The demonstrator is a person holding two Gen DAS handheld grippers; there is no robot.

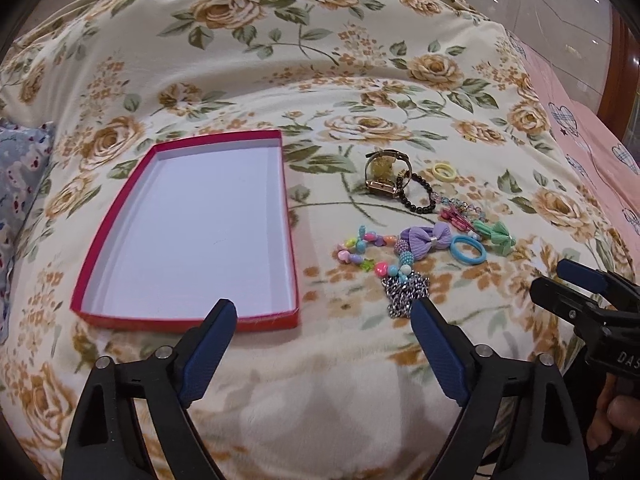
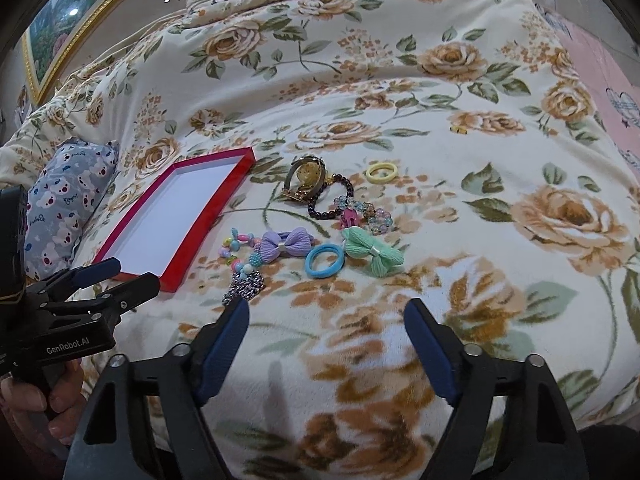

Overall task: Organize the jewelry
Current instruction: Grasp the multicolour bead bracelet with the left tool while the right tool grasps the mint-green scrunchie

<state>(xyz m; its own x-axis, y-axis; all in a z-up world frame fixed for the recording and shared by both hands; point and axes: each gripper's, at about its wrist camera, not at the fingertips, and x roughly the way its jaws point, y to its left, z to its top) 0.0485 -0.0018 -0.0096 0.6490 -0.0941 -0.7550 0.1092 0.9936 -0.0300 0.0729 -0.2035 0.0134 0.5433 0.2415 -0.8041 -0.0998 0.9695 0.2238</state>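
An empty red box with a white floor lies on the floral blanket. To its right is a jewelry pile: gold watch, black bead bracelet, yellow ring, purple bow, green bow, blue hair tie, colourful bead bracelet, silver chain. My left gripper is open and empty, near the box's front edge. My right gripper is open and empty, in front of the pile.
A floral blanket covers the bed. A blue-grey patterned pillow lies left of the box. Pink bedding lies at the right. A framed picture hangs at far left. Each gripper shows in the other's view, the right one and the left one.
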